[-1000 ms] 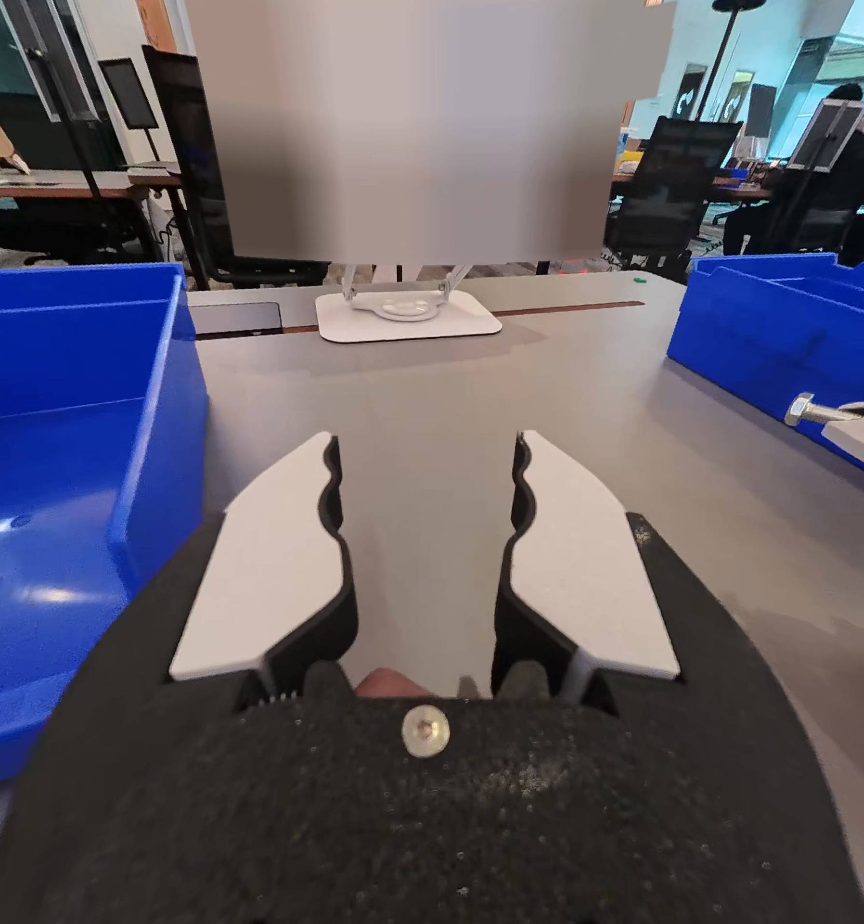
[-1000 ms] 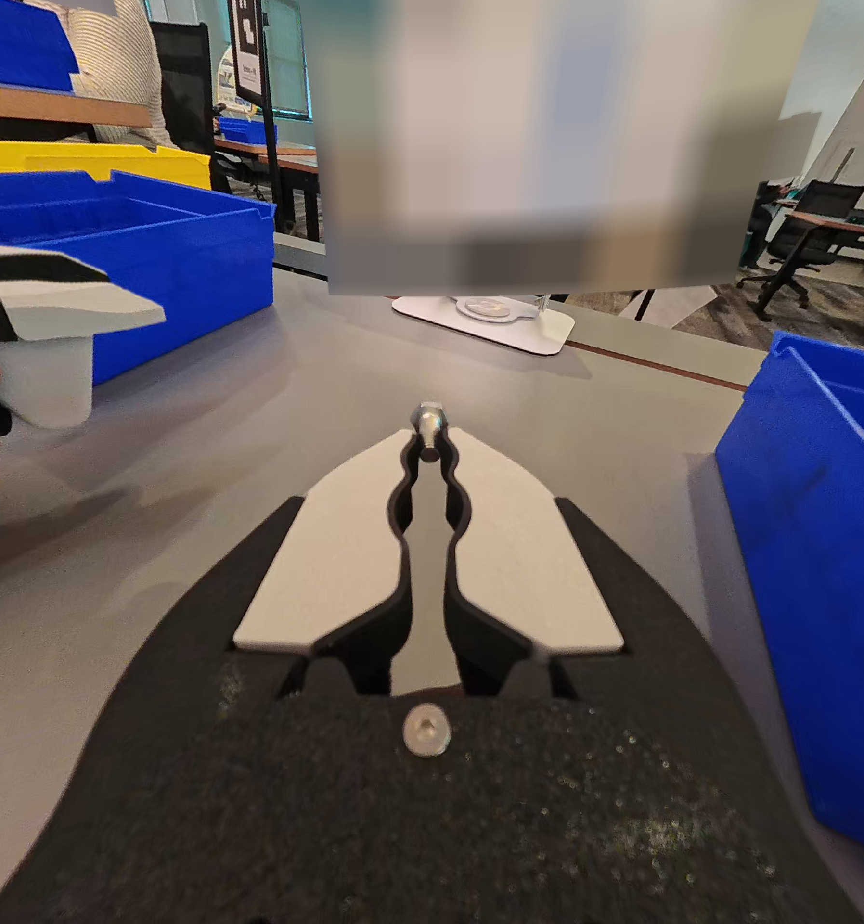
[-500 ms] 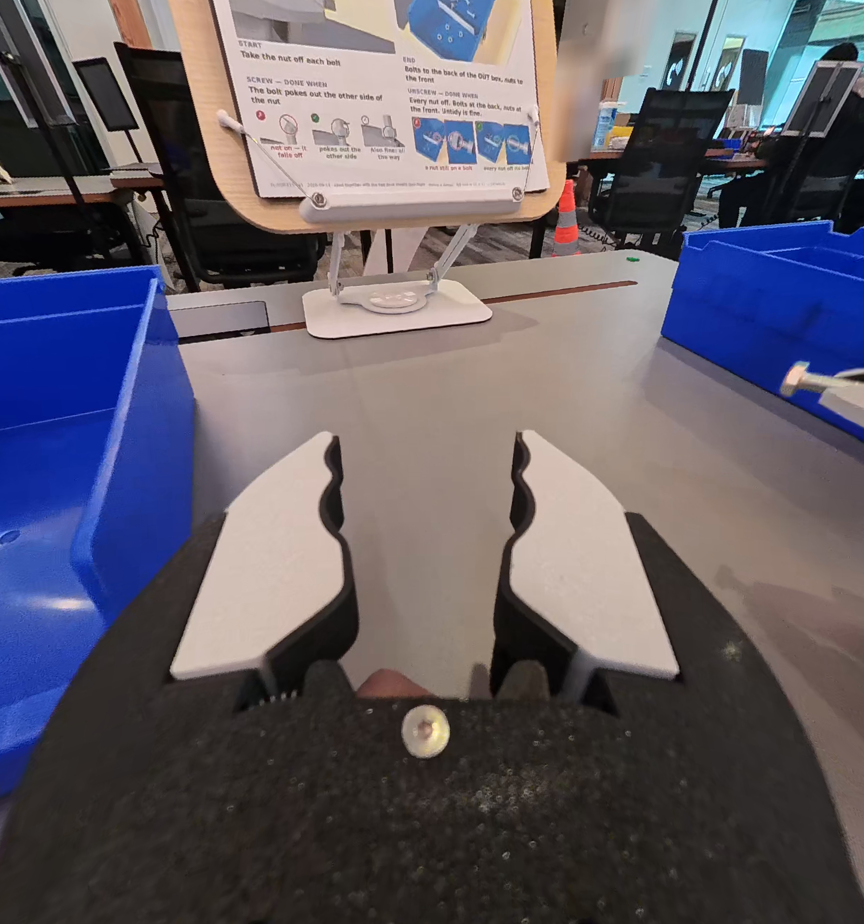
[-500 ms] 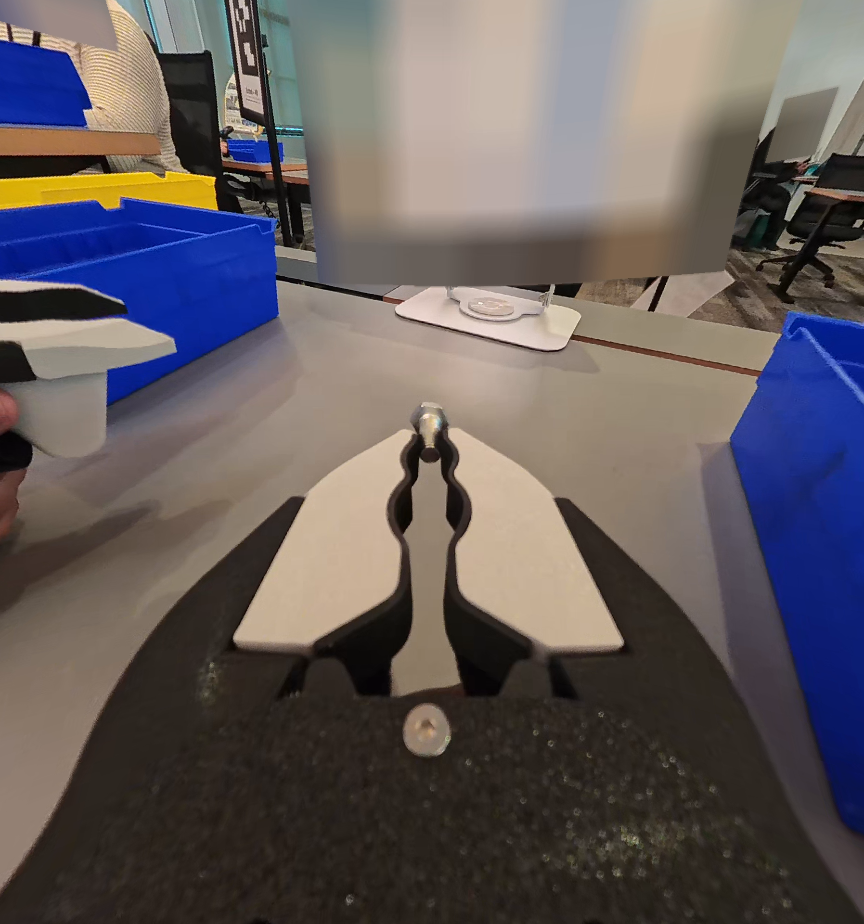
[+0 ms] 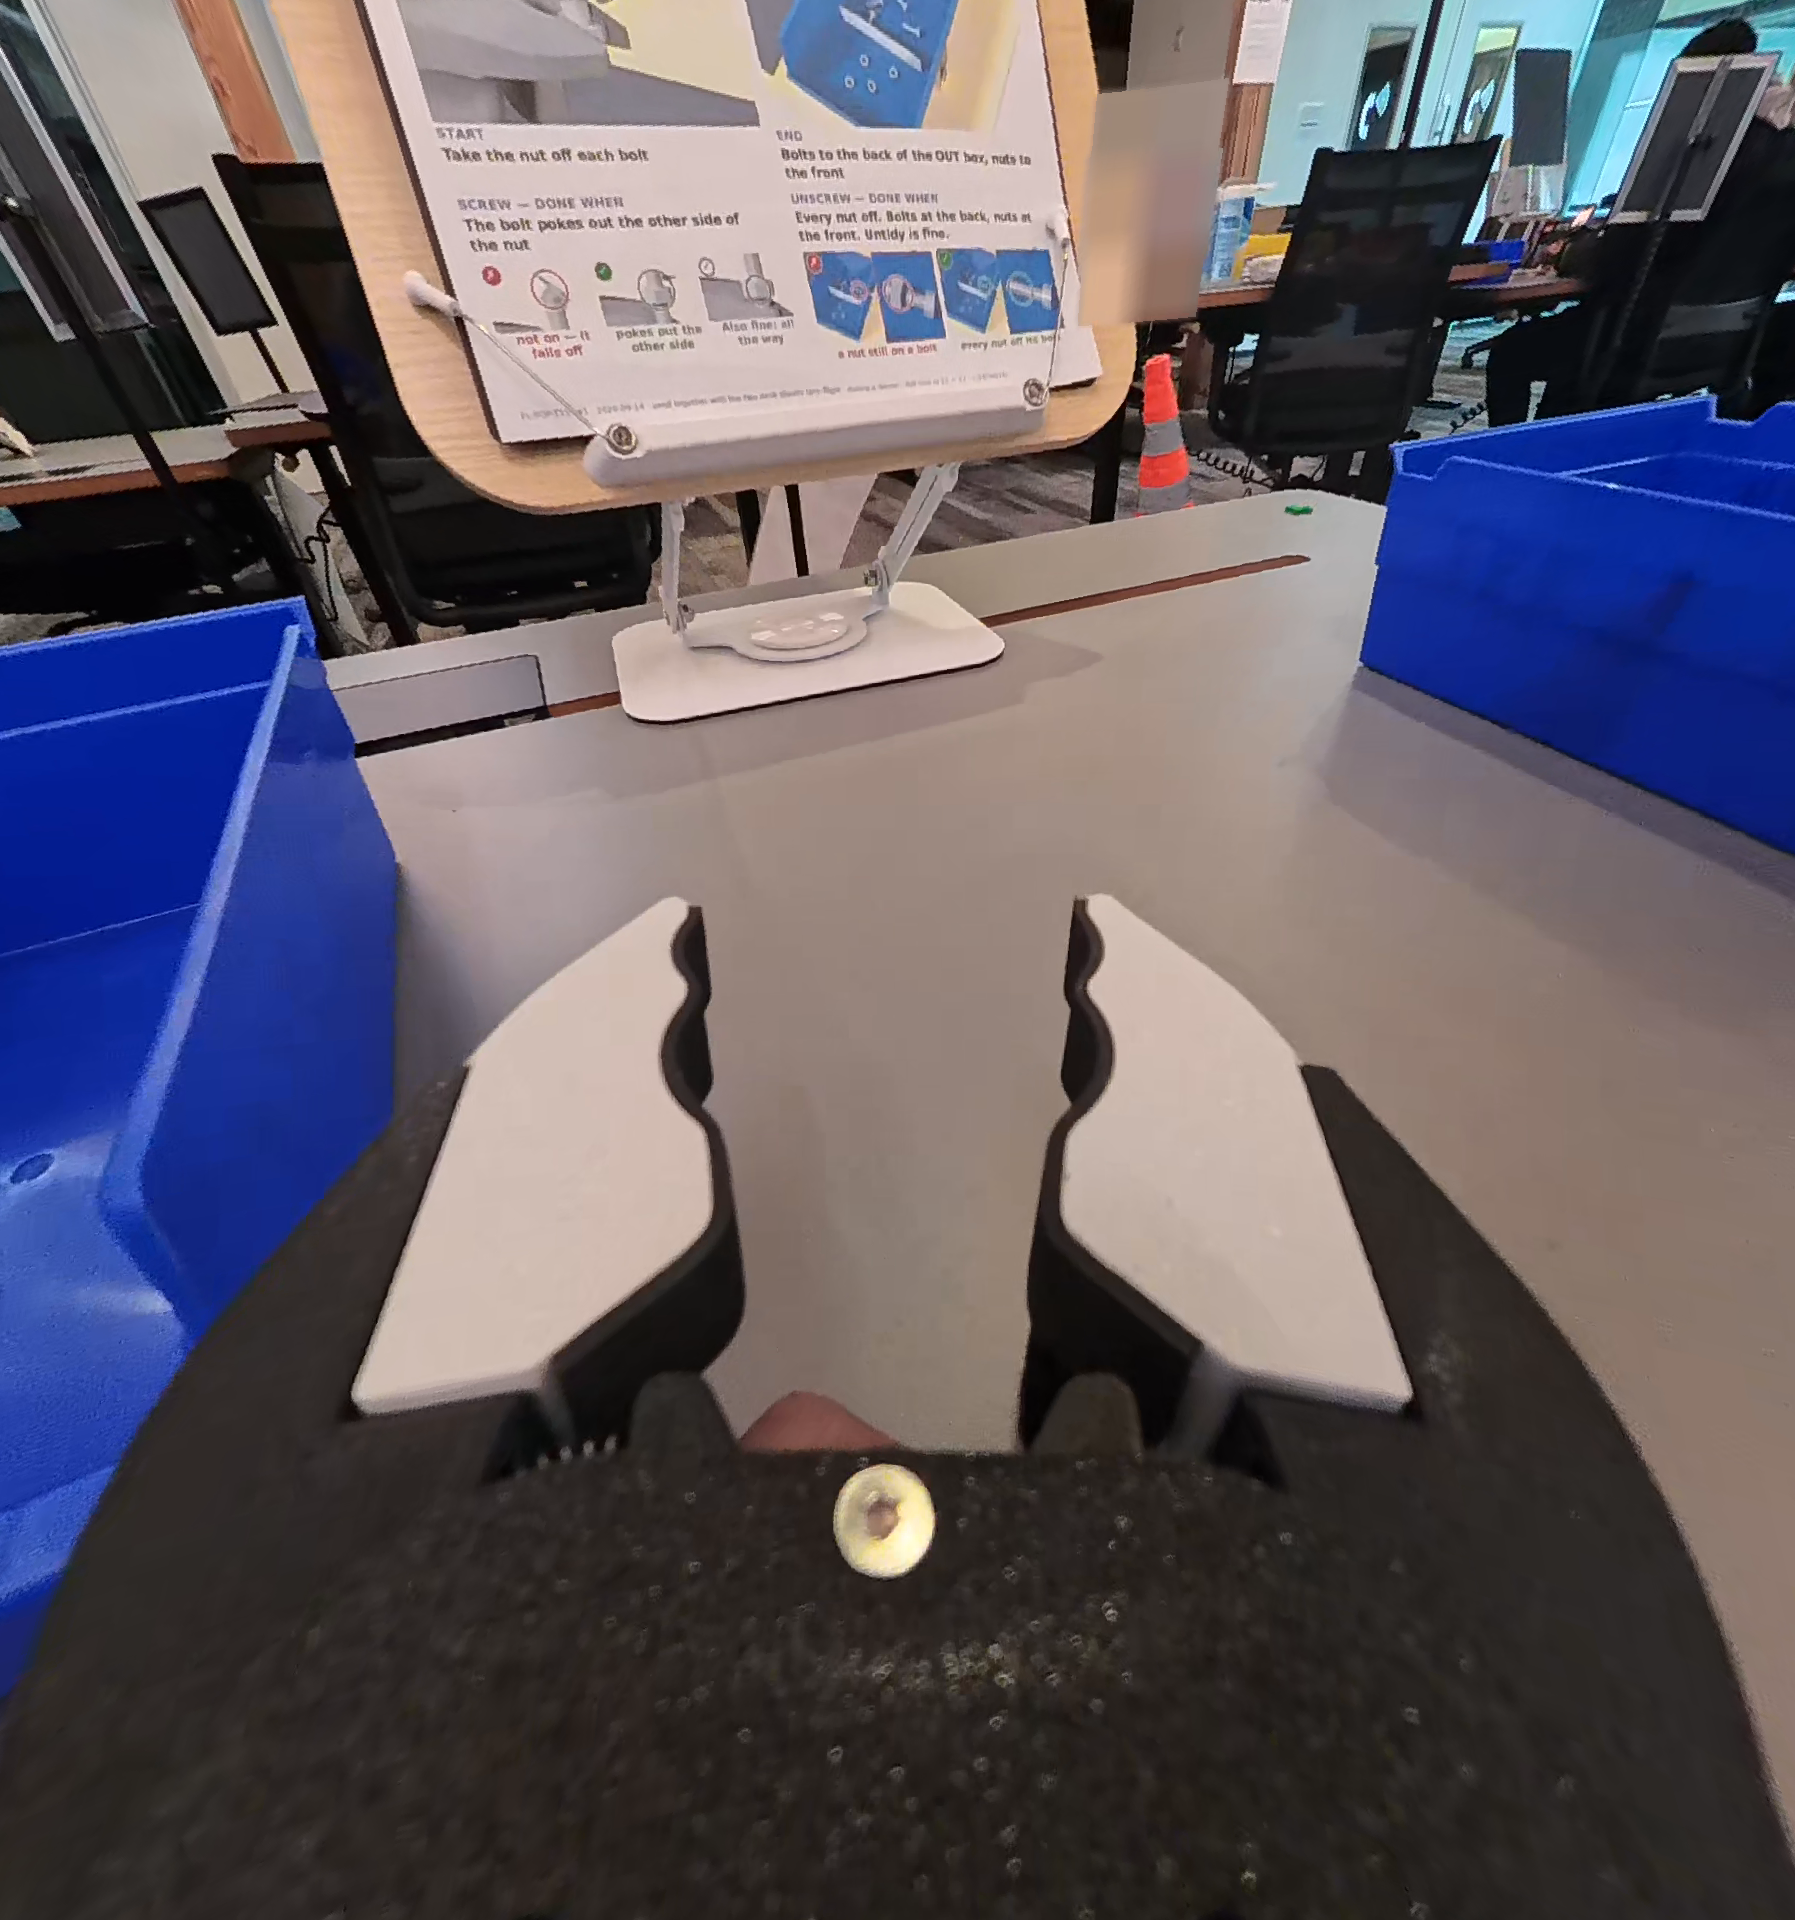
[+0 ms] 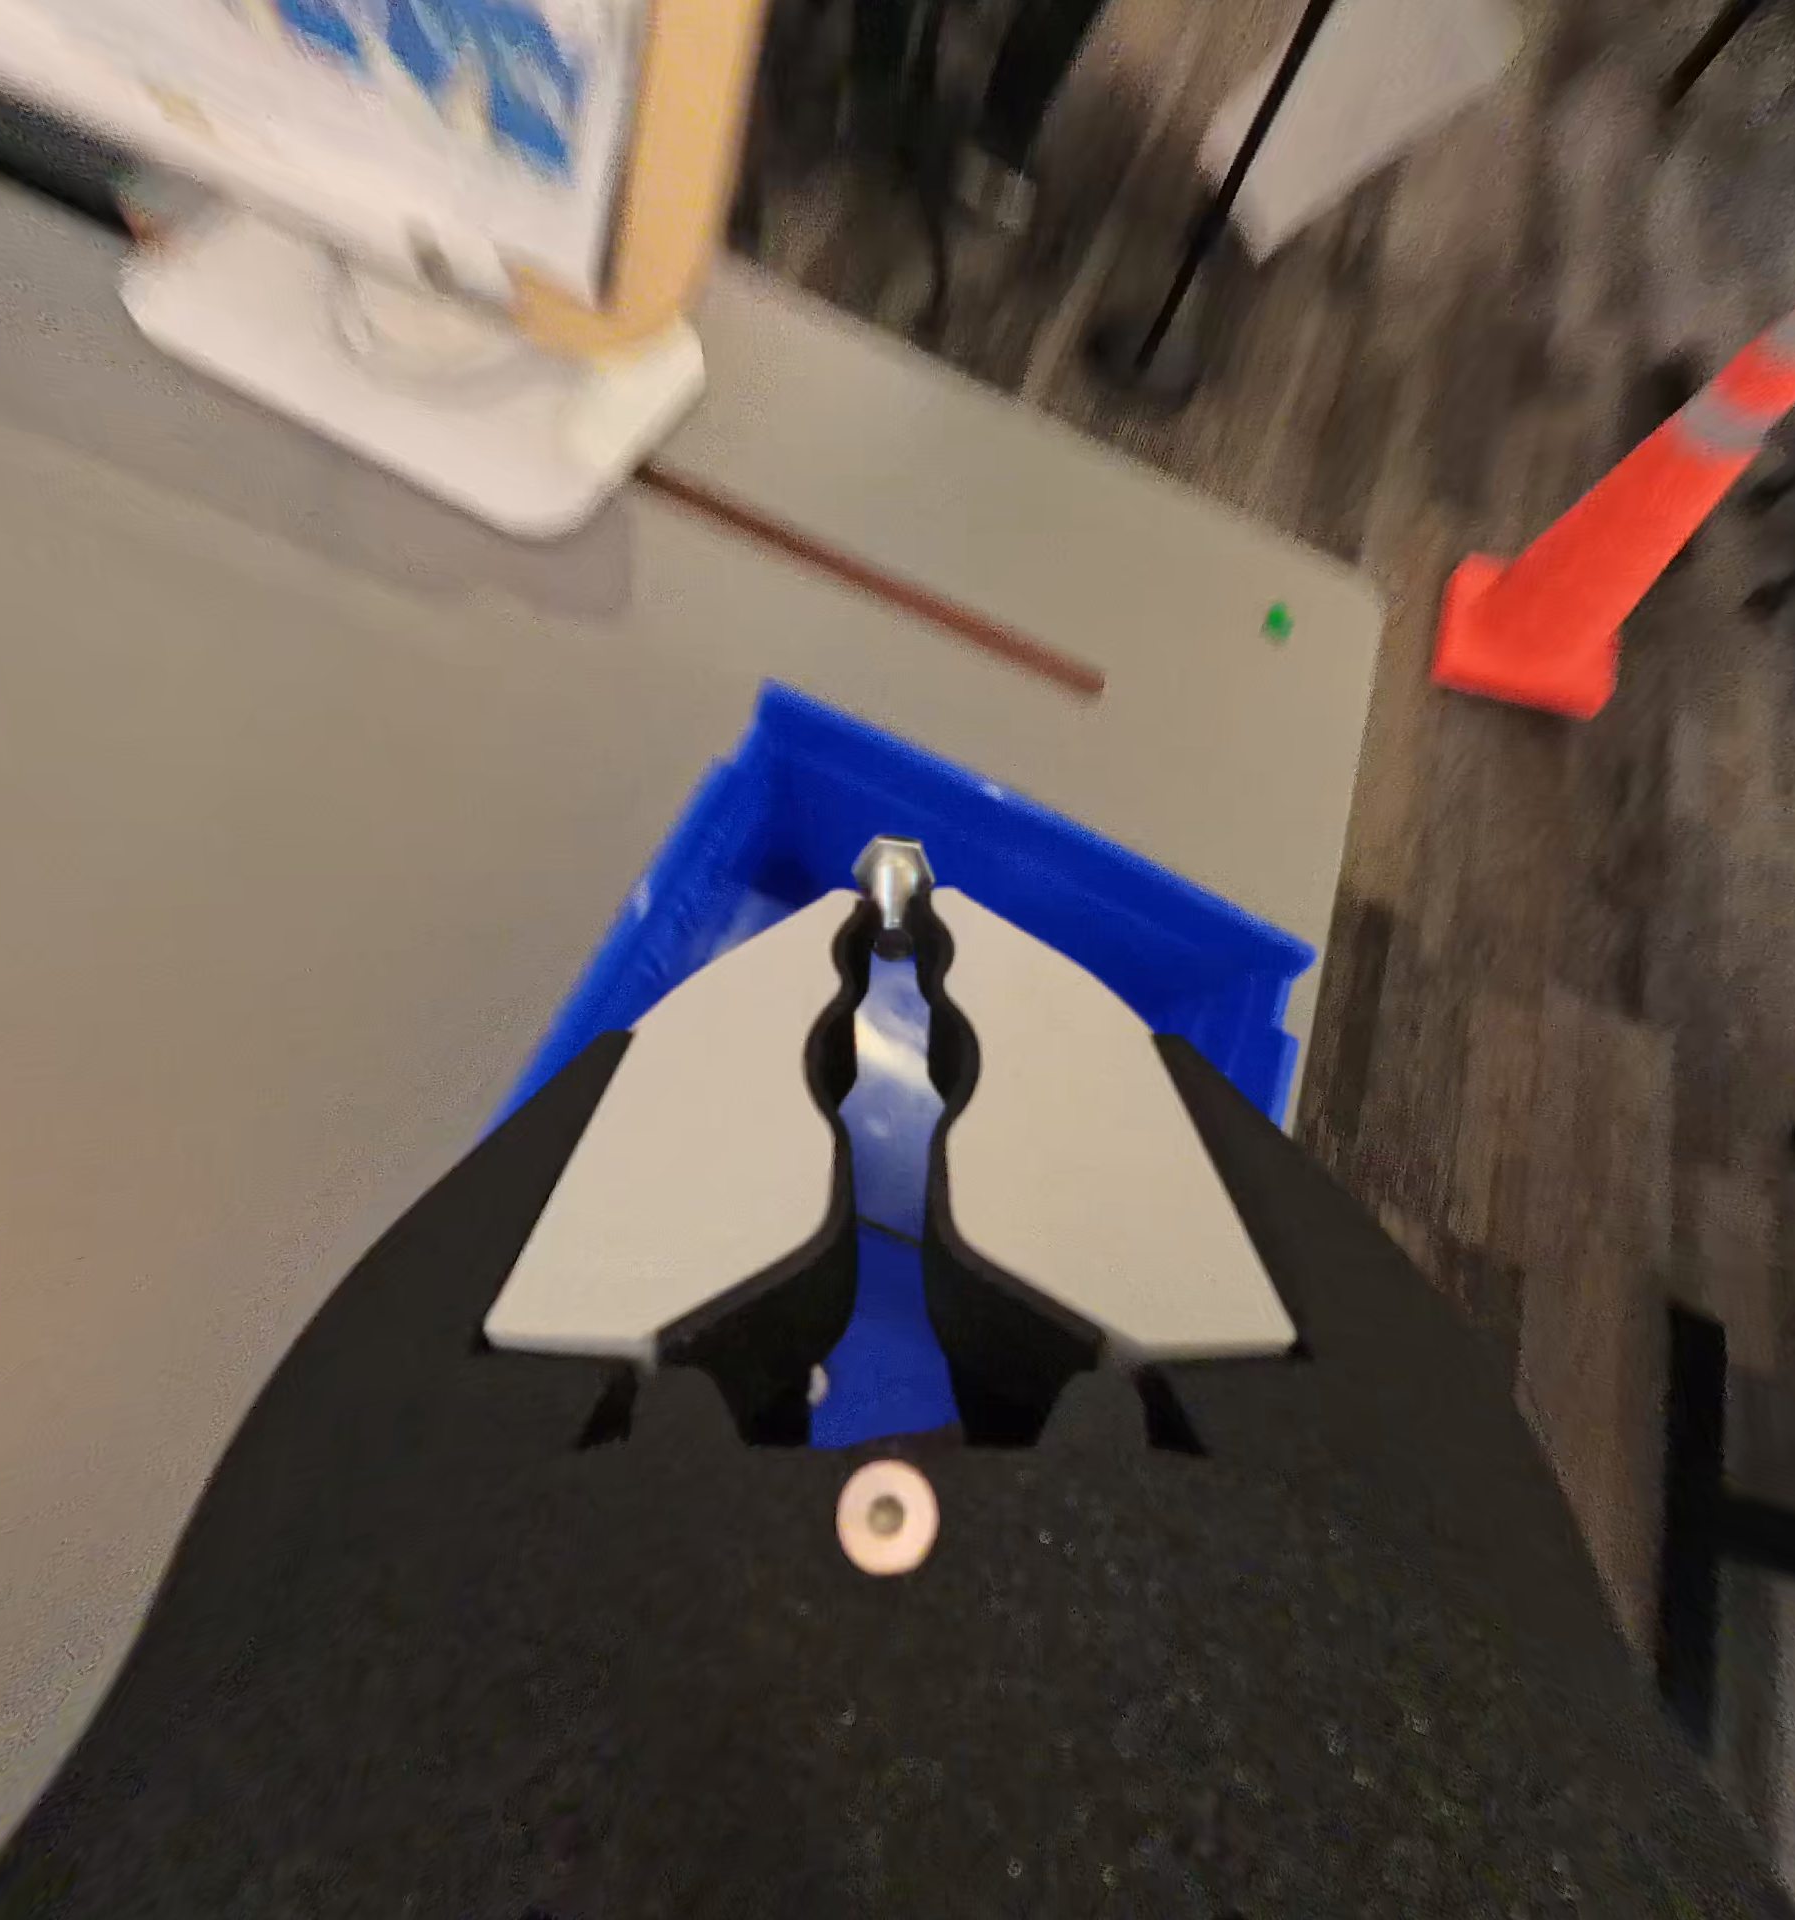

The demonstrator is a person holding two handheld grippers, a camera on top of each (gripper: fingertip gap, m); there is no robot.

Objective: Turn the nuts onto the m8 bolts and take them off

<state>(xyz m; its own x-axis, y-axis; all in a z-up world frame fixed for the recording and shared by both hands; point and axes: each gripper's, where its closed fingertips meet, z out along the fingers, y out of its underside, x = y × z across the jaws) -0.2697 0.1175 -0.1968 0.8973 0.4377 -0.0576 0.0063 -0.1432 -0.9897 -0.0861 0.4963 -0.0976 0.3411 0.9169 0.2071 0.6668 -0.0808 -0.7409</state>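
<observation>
My right gripper is shut on a silver hex-head bolt, held at the fingertips with its head pointing forward. It hangs above the far end of a blue bin at the table's right side. The right wrist view is blurred by motion. My left gripper is open and empty, held over the grey table between two blue bins. No nut shows in either view.
A blue bin stands close on the left and another blue bin on the right. An instruction board on a white stand is at the table's back. An orange cone stands on the floor beyond the table's edge. The gap from one gripper's tips to the other's is roughly 45 centimeters.
My right gripper has swung right with the bolt, from over the table's middle to above the right blue bin, and has left the left wrist view. My left gripper has stayed open.
</observation>
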